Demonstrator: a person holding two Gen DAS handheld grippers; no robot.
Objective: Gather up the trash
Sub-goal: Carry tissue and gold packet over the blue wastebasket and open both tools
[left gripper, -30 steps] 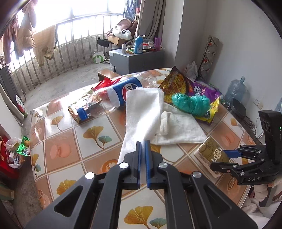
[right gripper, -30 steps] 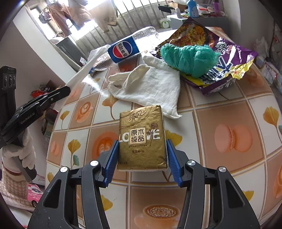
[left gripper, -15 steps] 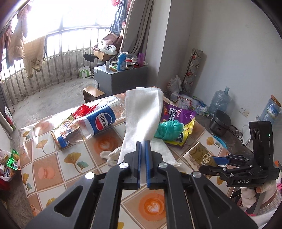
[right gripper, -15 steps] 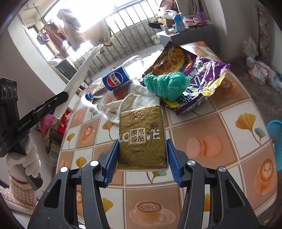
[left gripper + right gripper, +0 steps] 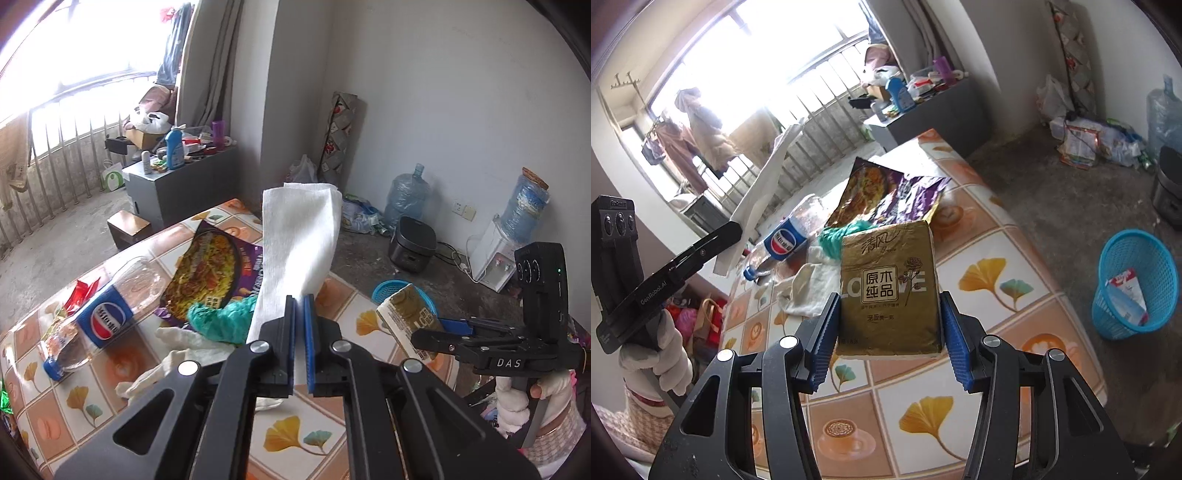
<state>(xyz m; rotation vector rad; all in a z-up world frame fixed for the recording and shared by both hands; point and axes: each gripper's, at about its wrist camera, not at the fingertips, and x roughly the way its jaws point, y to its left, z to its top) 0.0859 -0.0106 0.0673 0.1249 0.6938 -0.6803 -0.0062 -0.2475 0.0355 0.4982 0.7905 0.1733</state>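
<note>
We have the left tool (image 5: 300, 332) clamped on a tissue (image 5: 299, 236), right tool (image 5: 890, 339) on a pack (image 5: 890, 291); bin (image 5: 1137, 280) nearly empty, bottle (image 5: 99, 317), wrapper (image 5: 214, 269), gloves (image 5: 809, 291) left on the surface (image 5: 979, 280).

A lived-in home is shown, a plain room opening onto a barred balcony (image 5: 827, 122) where laundry (image 5: 701, 140) is hung. A table (image 5: 1015, 258) is covered with a patterned oilcloth. Water jugs (image 5: 406, 195) and a rice cooker (image 5: 413, 243) are seen on the concrete floor by the white wall. A grey cabinet (image 5: 184, 181) is cluttered with bottles, and a blue basket (image 5: 1137, 280) is set beside the table.
</note>
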